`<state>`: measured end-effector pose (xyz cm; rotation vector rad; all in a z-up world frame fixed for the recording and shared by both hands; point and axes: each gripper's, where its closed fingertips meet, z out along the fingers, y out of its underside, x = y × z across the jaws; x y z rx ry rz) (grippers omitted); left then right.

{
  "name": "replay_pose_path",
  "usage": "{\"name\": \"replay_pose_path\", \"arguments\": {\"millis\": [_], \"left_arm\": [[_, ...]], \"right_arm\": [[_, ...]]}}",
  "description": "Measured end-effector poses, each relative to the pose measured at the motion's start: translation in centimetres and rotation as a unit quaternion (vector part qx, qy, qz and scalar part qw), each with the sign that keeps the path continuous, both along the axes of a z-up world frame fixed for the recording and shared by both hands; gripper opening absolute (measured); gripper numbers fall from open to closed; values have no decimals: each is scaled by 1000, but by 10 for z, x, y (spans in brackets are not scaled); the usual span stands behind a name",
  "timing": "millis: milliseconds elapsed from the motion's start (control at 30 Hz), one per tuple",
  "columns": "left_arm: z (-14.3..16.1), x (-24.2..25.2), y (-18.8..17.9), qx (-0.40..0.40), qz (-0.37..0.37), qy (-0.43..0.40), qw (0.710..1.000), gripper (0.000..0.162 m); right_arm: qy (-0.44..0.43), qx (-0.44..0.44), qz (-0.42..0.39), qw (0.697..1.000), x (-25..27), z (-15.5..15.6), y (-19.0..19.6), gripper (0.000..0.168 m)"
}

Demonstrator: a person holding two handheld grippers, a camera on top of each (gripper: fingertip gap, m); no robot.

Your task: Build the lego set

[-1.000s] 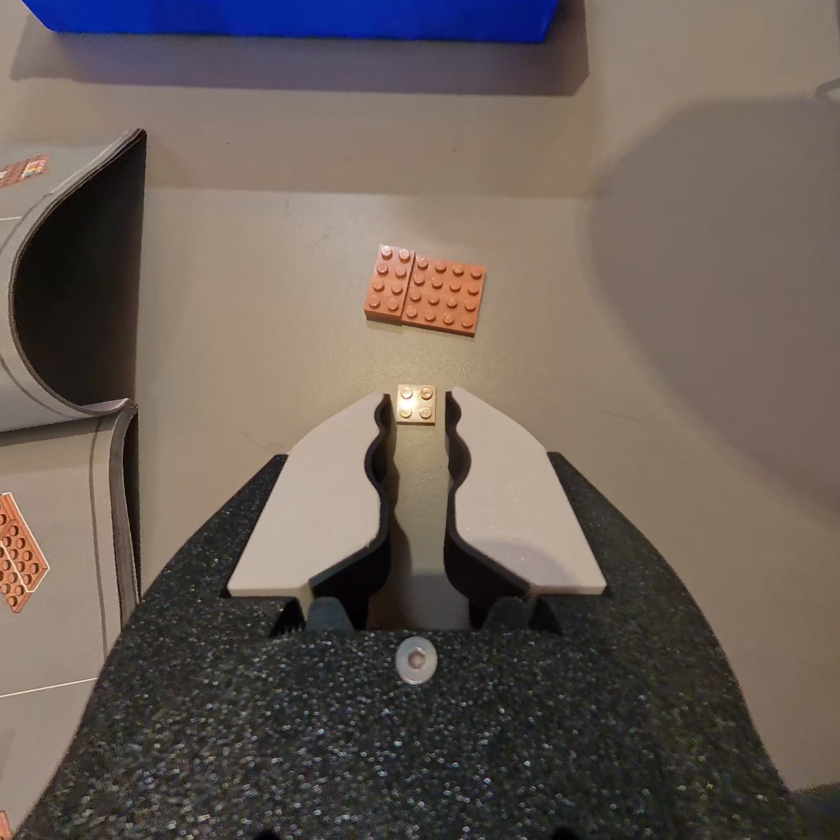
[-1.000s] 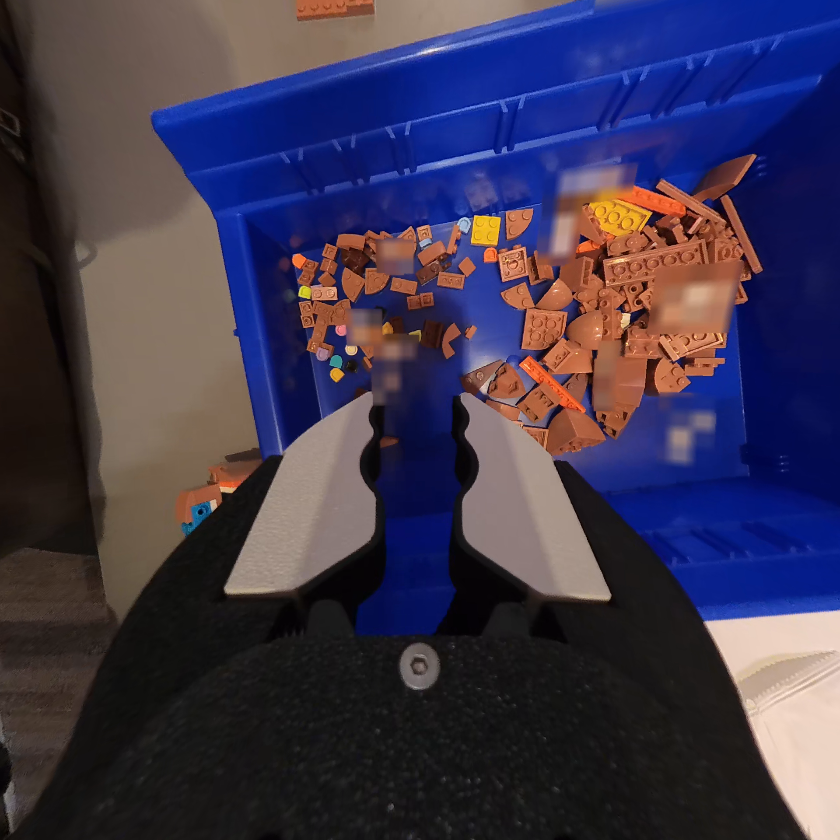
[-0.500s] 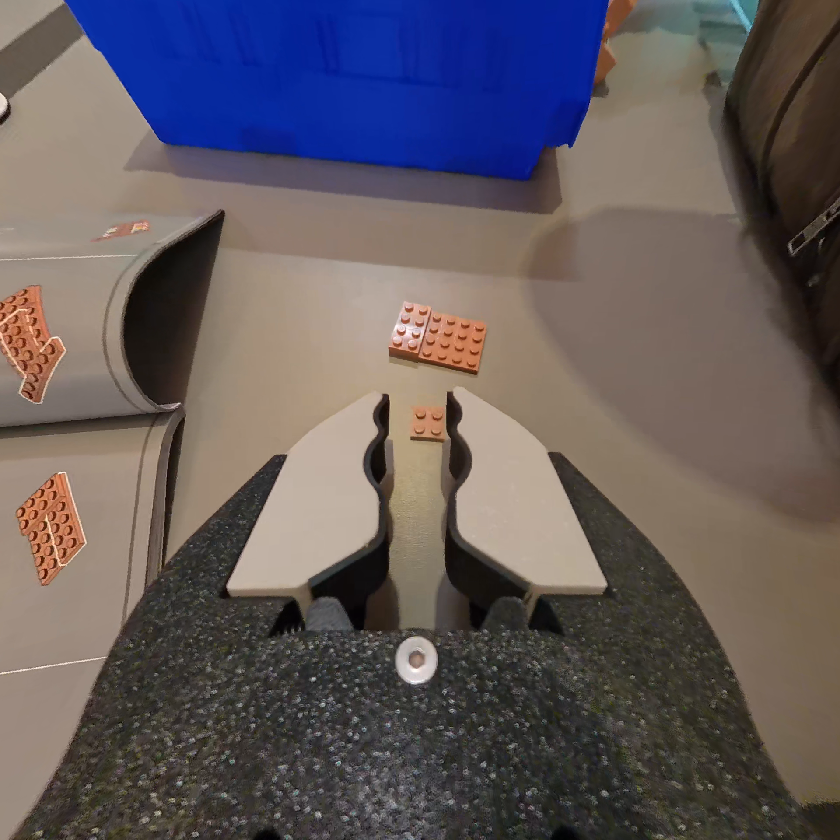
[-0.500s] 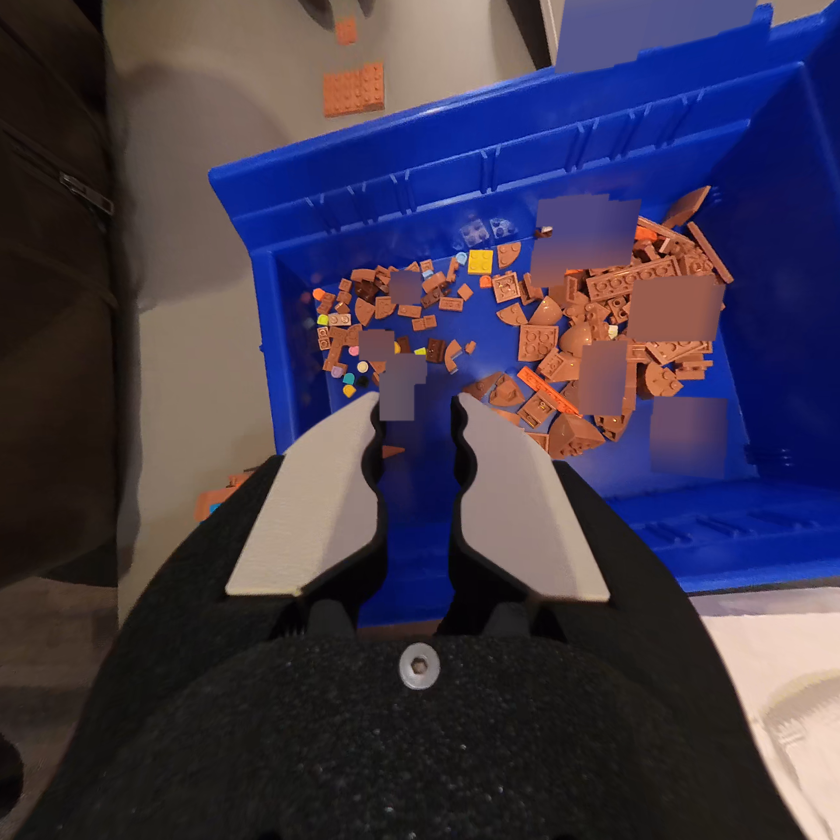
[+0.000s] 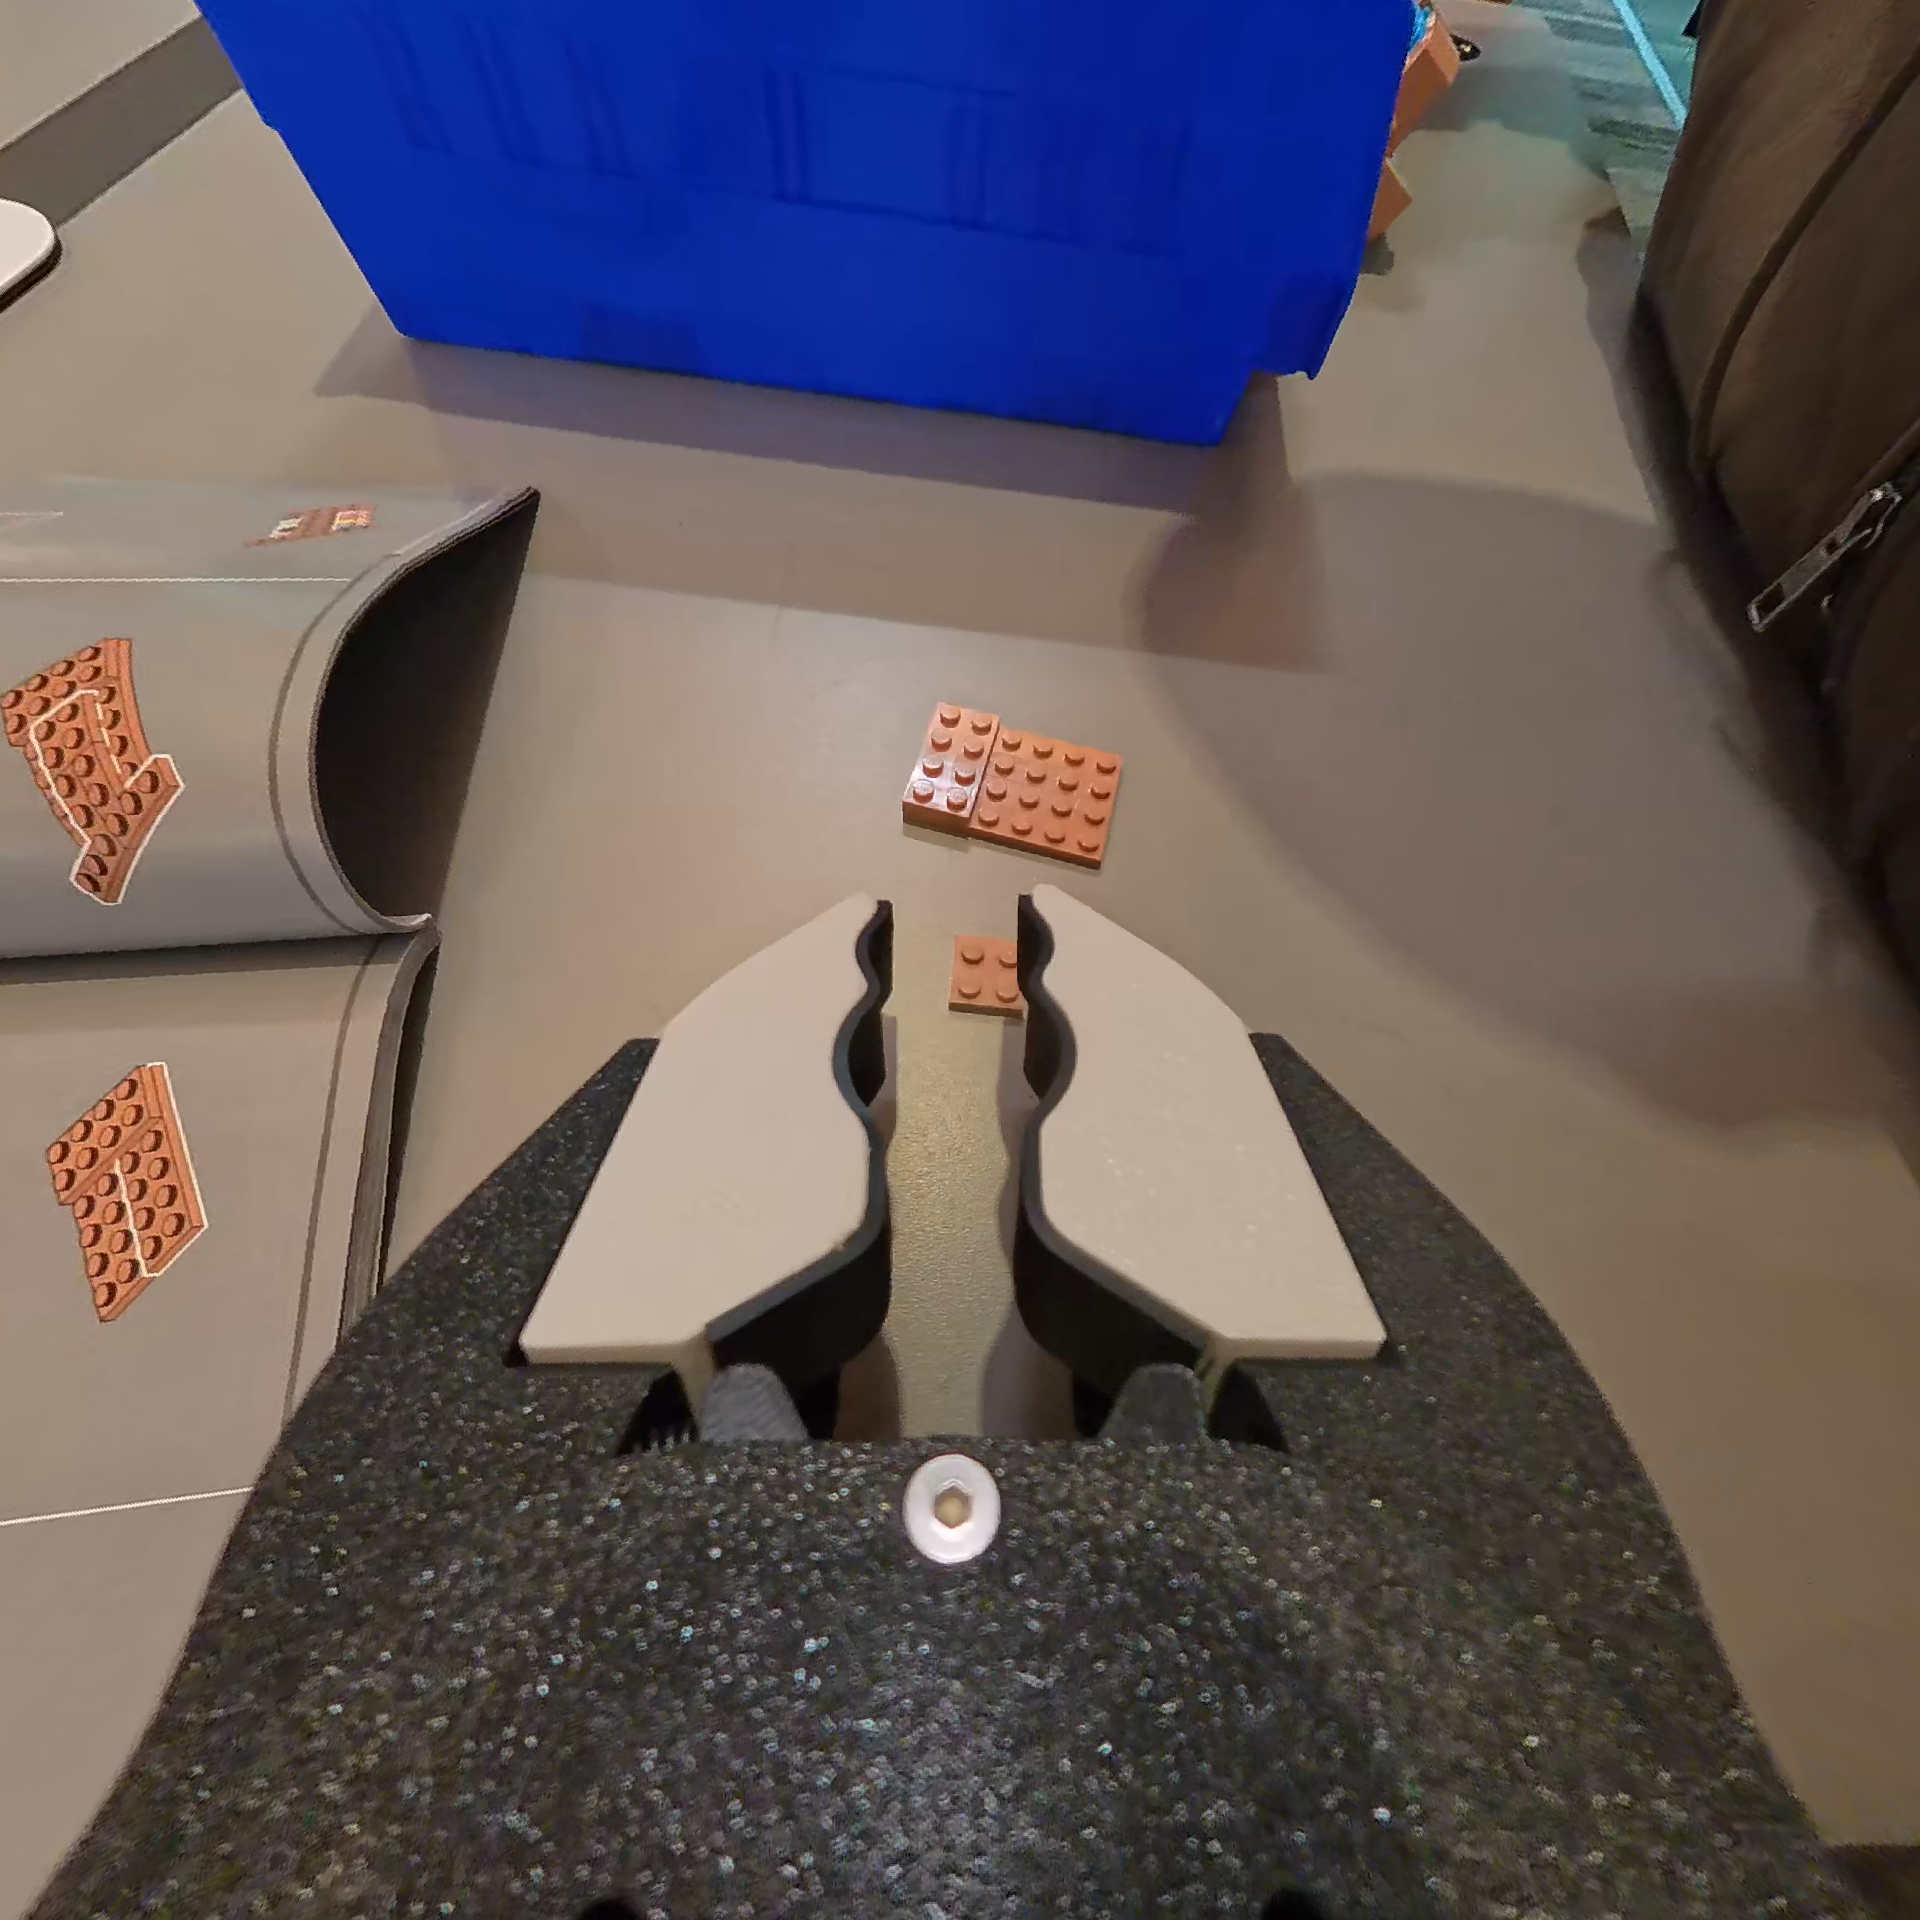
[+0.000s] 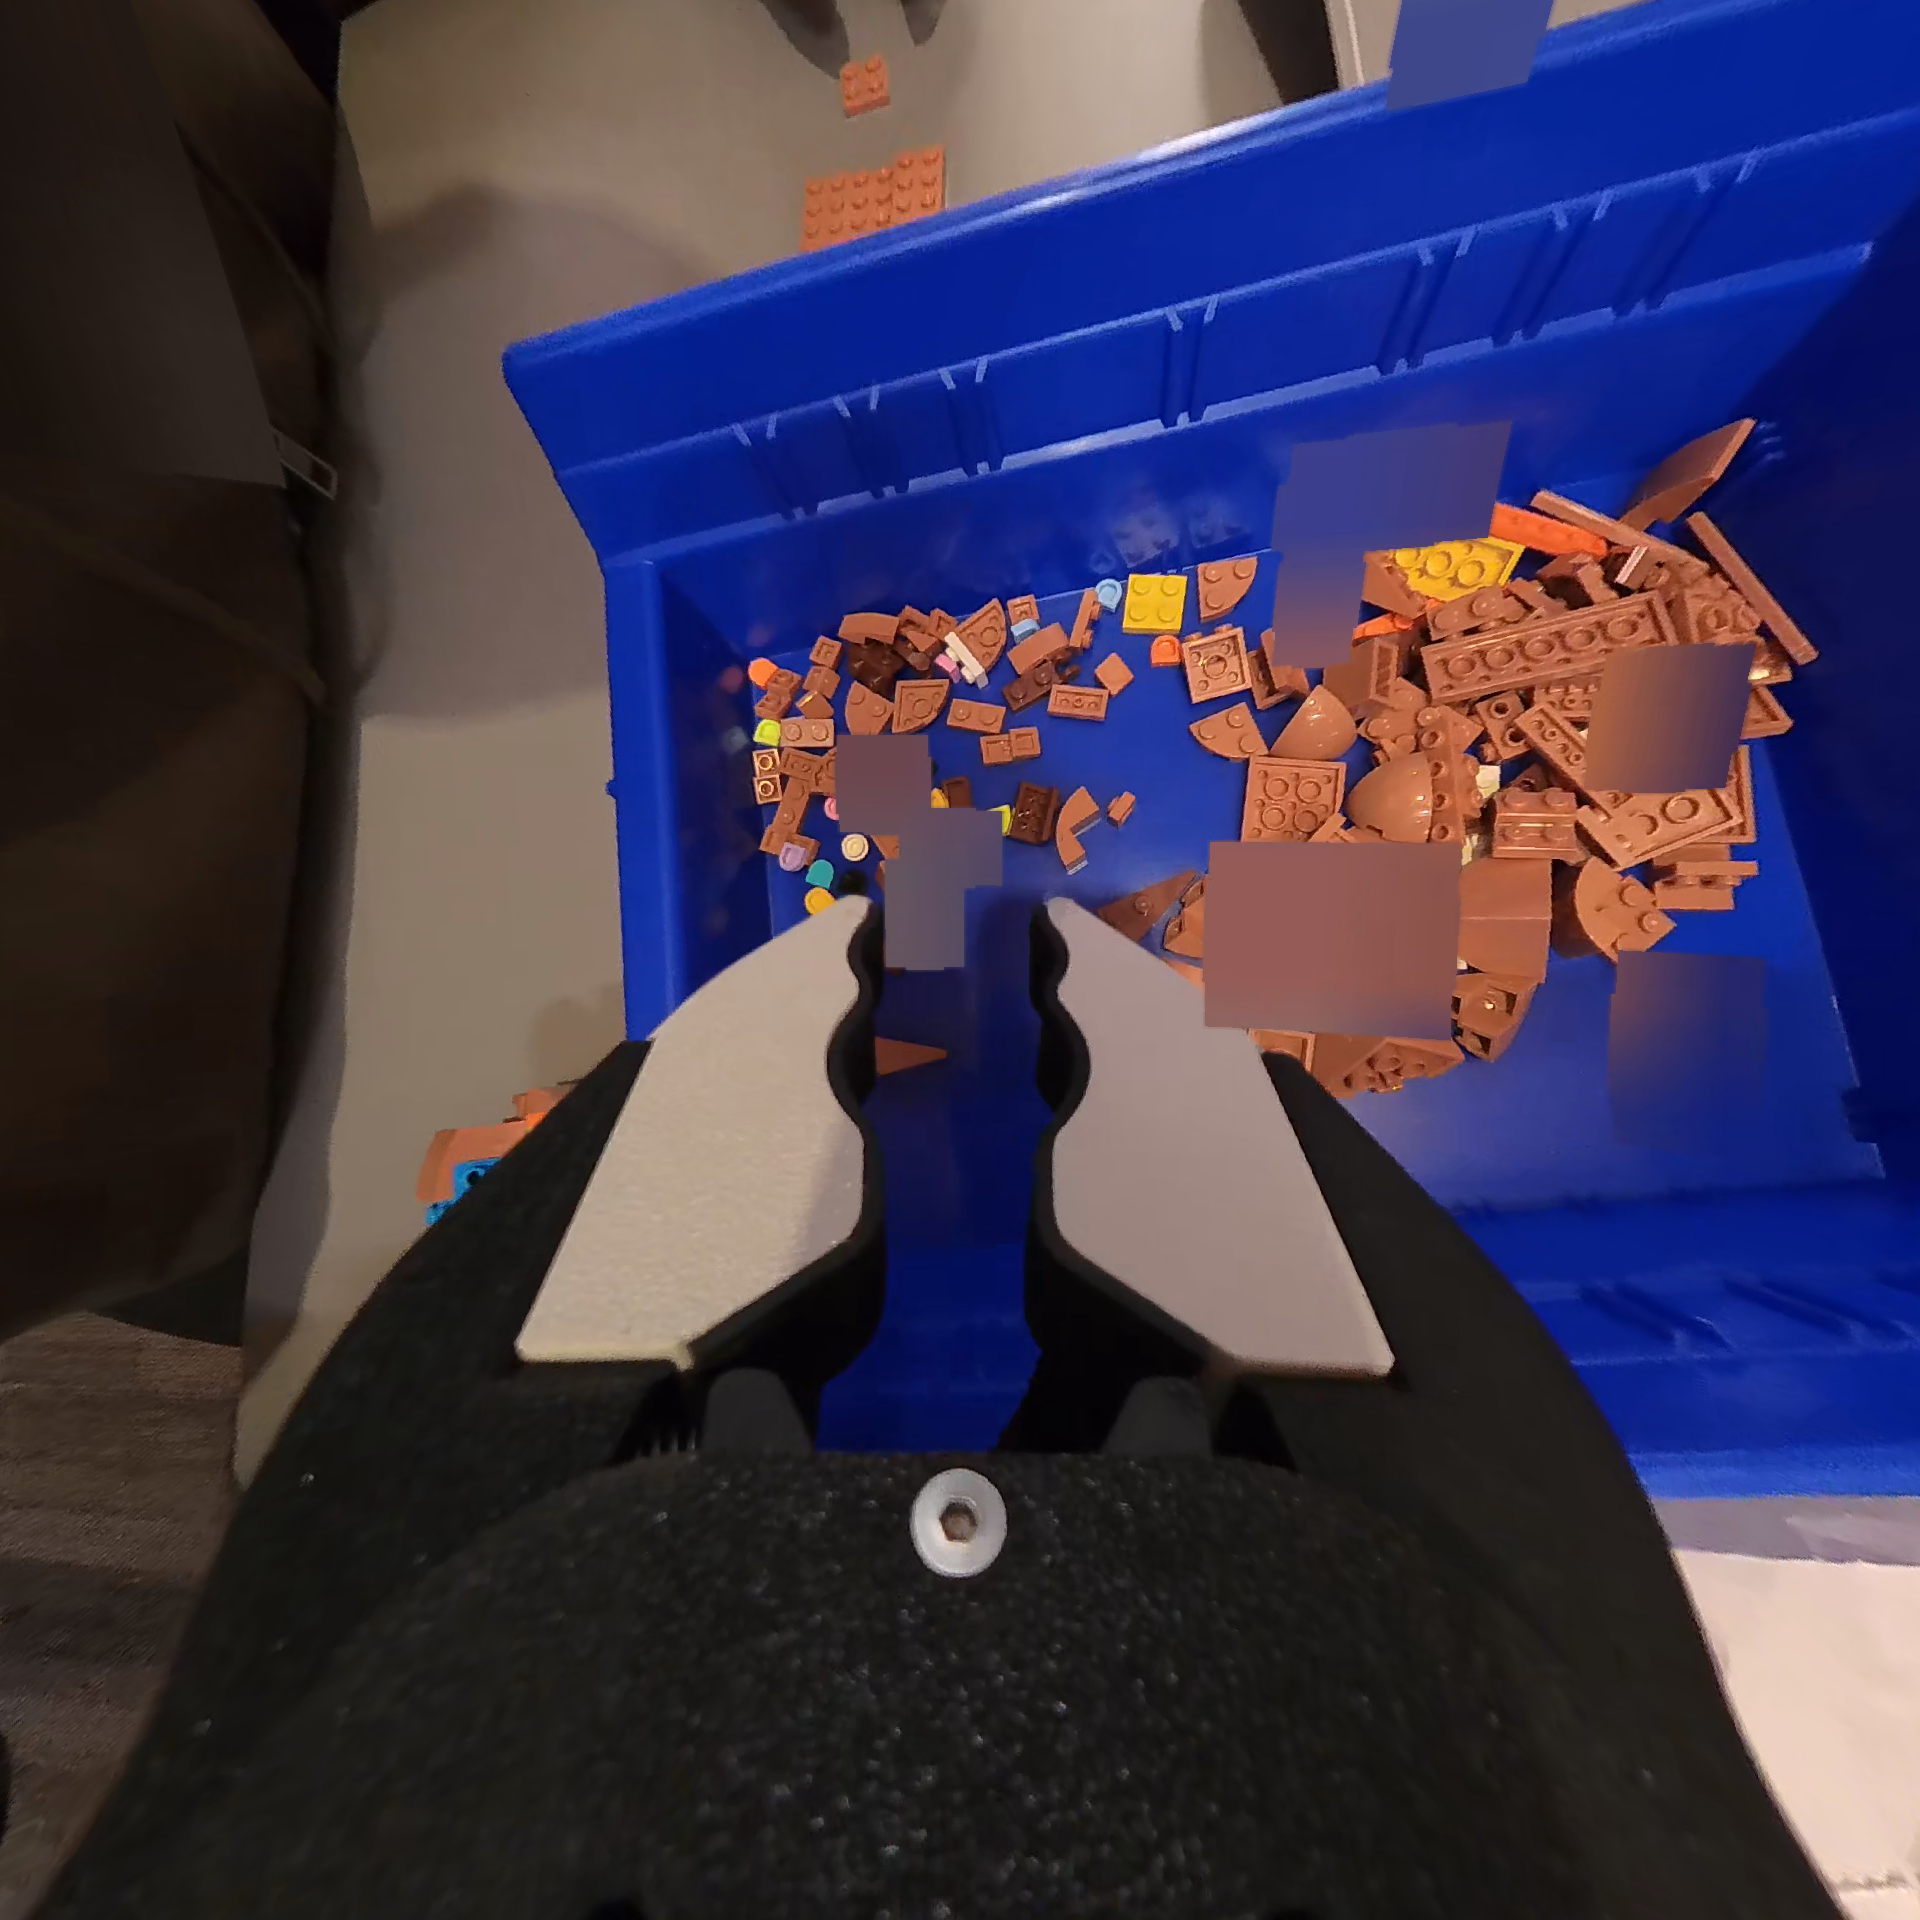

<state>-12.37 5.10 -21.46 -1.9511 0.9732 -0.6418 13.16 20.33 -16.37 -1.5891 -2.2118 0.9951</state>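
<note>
Left hand-held gripper [image 5: 954,920] hangs over the bench [image 5: 1351,1039], jaws apart and empty; small brown plate [image 5: 984,974] lies loose between the tips, joined plates [image 5: 1013,781] just beyond. Right hand-held gripper [image 6: 954,920], jaws apart, hovers above the blue bin [image 6: 1039,436] of loose bricks [image 6: 1507,748].

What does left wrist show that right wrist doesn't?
Only left wrist: the open grey instruction booklet with printed brick diagrams, and the outer wall of the blue plastic bin.

Only right wrist: the bin's inside, with its loose pile of brown bricks.

Both: the joined flat brown plates and the small square brown plate lying apart on the grey table.
</note>
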Motion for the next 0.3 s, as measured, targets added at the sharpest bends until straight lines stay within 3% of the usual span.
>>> {"name": "replay_pose_path", "arguments": {"millis": [300], "left_arm": [[1, 0, -1, 2, -3, -2, 1000, 23]], "right_arm": [[-6, -5, -5, 1000, 0, -1, 1, 26]]}}
